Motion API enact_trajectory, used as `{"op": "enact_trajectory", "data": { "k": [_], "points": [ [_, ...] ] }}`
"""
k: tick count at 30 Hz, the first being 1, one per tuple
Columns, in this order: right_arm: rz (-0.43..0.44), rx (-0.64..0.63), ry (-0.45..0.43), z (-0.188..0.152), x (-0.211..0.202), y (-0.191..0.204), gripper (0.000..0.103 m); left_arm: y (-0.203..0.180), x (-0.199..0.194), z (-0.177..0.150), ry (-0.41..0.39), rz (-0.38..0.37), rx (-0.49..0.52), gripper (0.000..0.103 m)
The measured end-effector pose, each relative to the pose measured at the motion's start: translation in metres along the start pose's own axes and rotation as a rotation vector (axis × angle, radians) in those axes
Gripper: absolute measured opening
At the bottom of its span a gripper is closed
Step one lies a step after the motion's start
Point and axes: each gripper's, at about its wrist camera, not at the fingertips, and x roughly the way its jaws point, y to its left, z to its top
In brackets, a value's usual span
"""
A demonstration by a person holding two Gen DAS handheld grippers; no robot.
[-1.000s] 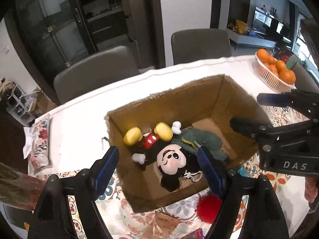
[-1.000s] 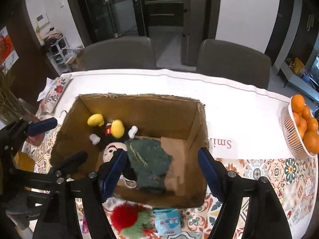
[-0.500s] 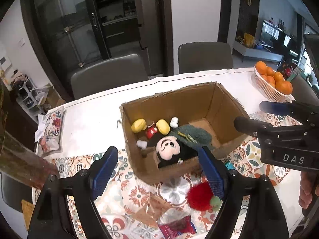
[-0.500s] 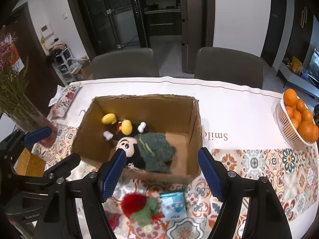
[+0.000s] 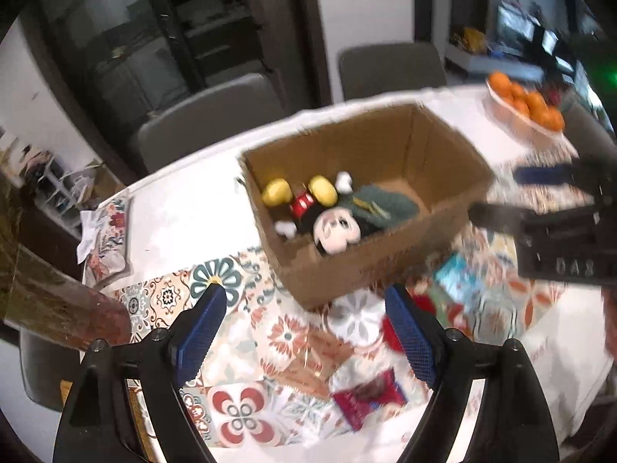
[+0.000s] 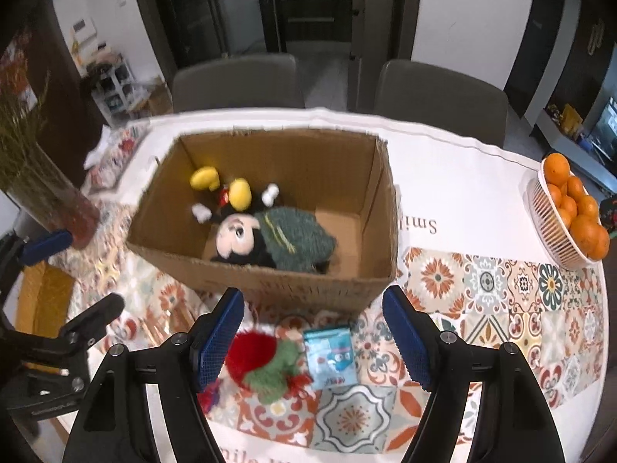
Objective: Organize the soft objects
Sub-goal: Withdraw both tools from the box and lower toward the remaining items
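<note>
An open cardboard box (image 6: 270,281) (image 5: 435,231) stands on the table. Inside lie a Mickey Mouse plush (image 6: 235,231) (image 5: 335,227) and a dark green knitted cloth (image 6: 297,235) (image 5: 381,204). A red and green fluffy toy (image 6: 262,362) lies on the table in front of the box, partly hidden behind a finger in the left wrist view (image 5: 393,335). My right gripper (image 6: 312,332) is open and empty above the fluffy toy. My left gripper (image 5: 304,328) is open and empty, left of it.
A blue packet (image 6: 329,357) lies beside the fluffy toy; a red packet (image 5: 370,397) lies nearer the front. A basket of oranges (image 6: 567,212) stands at the right edge. A glass vase (image 6: 50,193) with stems stands at left. Chairs (image 6: 439,100) line the far side.
Both grippers have pulled back and up from over the box toward the table's front. The fluffy toy and packets have come into fuller view. Both stay open.
</note>
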Motion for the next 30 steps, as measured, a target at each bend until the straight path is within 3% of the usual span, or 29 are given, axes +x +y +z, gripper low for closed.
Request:
{"op": "enact_trajectory", "data": {
  "k": [8, 11, 19, 30],
  "points": [
    [-0.06, -0.105, 0.144, -0.009, 0.033, 0.012, 0.075, -0.012, 0.025, -0.016, 0.14, 0.032, 0.193, 0.087],
    [-0.072, -0.132, 0.196, -0.014, 0.045, 0.015, 0.075, -0.014, 0.04, -0.021, 0.201, 0.01, 0.247, 0.088],
    [-0.112, -0.176, 0.308, -0.025, 0.074, 0.016, 0.076, -0.02, 0.078, -0.04, 0.329, 0.009, 0.328, 0.091],
    [-0.127, -0.162, 0.4, -0.038, 0.11, 0.007, 0.075, -0.023, 0.109, -0.057, 0.427, 0.028, 0.403, 0.095]
  ]
}}
